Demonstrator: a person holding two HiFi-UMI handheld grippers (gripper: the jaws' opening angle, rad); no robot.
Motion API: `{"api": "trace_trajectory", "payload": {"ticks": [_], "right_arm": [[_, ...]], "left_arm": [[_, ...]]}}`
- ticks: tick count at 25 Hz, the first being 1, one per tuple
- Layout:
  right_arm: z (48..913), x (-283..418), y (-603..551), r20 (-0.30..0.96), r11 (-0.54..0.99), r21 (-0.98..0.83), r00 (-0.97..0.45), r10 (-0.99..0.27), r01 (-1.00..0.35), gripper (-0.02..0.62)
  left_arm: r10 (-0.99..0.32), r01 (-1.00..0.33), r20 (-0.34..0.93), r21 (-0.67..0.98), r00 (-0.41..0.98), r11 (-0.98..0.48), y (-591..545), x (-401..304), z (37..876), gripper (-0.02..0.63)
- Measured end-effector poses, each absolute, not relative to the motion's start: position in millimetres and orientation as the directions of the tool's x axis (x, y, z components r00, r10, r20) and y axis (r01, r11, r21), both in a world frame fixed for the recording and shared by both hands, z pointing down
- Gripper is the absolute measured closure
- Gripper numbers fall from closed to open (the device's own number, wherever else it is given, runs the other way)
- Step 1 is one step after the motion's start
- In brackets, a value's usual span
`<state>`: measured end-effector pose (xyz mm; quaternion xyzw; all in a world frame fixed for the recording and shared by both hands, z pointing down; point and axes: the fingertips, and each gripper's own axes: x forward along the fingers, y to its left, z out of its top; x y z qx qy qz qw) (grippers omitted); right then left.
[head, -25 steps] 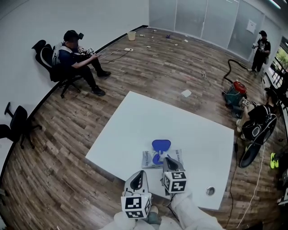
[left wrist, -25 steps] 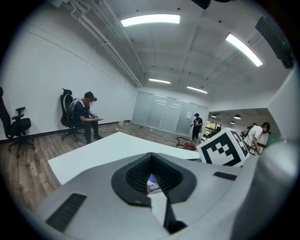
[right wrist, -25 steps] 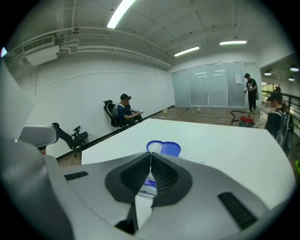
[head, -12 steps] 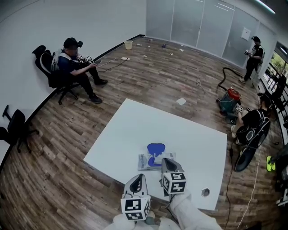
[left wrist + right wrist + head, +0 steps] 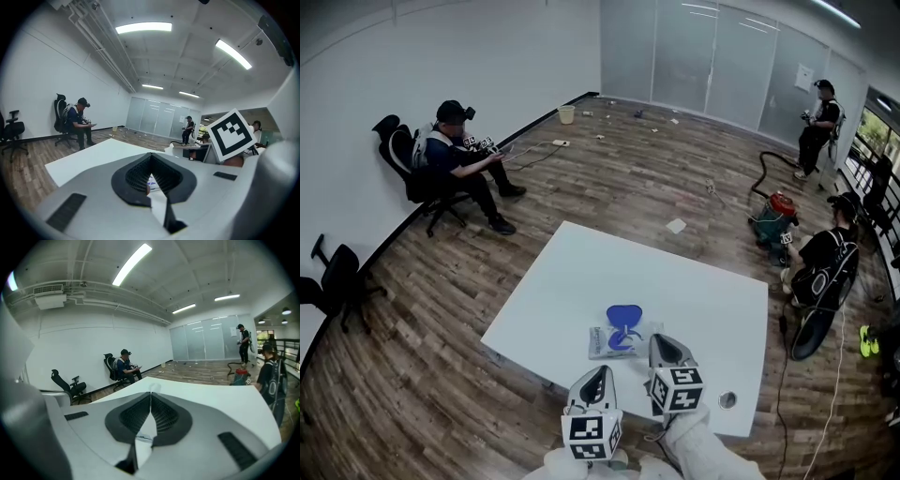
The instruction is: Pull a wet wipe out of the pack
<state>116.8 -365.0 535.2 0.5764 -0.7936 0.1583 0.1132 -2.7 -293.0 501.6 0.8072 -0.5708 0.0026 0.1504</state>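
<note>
Nearest the person, the left gripper (image 5: pixel 601 371) hangs over the surface's (image 5: pixel 572 272) near edge, and its own view shows its fingers (image 5: pixel 140 171) pressed together at the tips with nothing held. A slit is left behind the tips, where a scrap of print (image 5: pixel 151 183) shows, too small to name. Just beside it and a little further in, the right gripper (image 5: pixel 662 339) likewise has its fingers (image 5: pixel 164 416) closed tip to tip on nothing, with bare white surface seen past them. Only the head view shows the wet wipe pack (image 5: pixel 602 343). It lies flat on the surface just ahead of both grippers, apart from them, with its blue lid (image 5: pixel 624 314) flipped open toward the far side; whether a wipe sticks out cannot be made out. A small round hole (image 5: pixel 727 399) sits near the surface's right corner. Further off, a seated person (image 5: pixel 455 150) is by the left wall, and two more people (image 5: pixel 825 258) stand and sit at the right near a red vacuum (image 5: pixel 776 208).
</note>
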Motion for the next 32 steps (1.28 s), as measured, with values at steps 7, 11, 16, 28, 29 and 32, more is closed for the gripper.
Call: {"api": "trace_trajectory", "payload": {"ticks": [7, 11, 16, 28, 29, 32], "right_arm": [[540.2, 130.9, -327.8, 0.364, 0.252, -0.124, -0.280, -0.888, -0.960, 0.580], [545.1, 132.8, -306.2, 0.368, 0.232, -0.142, -0.269, -0.890, -0.962, 0.580], [552.0, 143.6, -275.2, 0.373, 0.204, -0.147, -0.245, -0.895, -0.968, 0.580], [558.9, 140.9, -244.7, 0.363, 0.204, -0.141, -0.242, -0.900, -0.969, 0.580], [559.2, 140.1, -244.8, 0.363, 0.205, -0.140, -0.243, -0.899, -0.969, 0.580], [559.9, 140.6, -245.0, 0.363, 0.205, -0.139, -0.242, -0.900, -0.969, 0.581]], "left_arm": [[-0.902, -0.907, 0.172, 0.220, 0.397, -0.358, -276.7, 15.5, 497.5, 0.610], [-0.888, -0.898, 0.178, 0.210, 0.424, -0.387, -269.6, 23.4, 496.5, 0.609], [-0.870, -0.886, 0.195, 0.201, 0.453, -0.417, -260.5, 39.0, 503.8, 0.609], [-0.851, -0.874, 0.210, 0.194, 0.480, -0.445, -251.2, 58.1, 506.5, 0.609], [-0.853, -0.875, 0.211, 0.194, 0.478, -0.443, -251.7, 57.4, 506.9, 0.609], [-0.857, -0.878, 0.206, 0.189, 0.473, -0.440, -252.2, 57.2, 506.7, 0.609]]}}
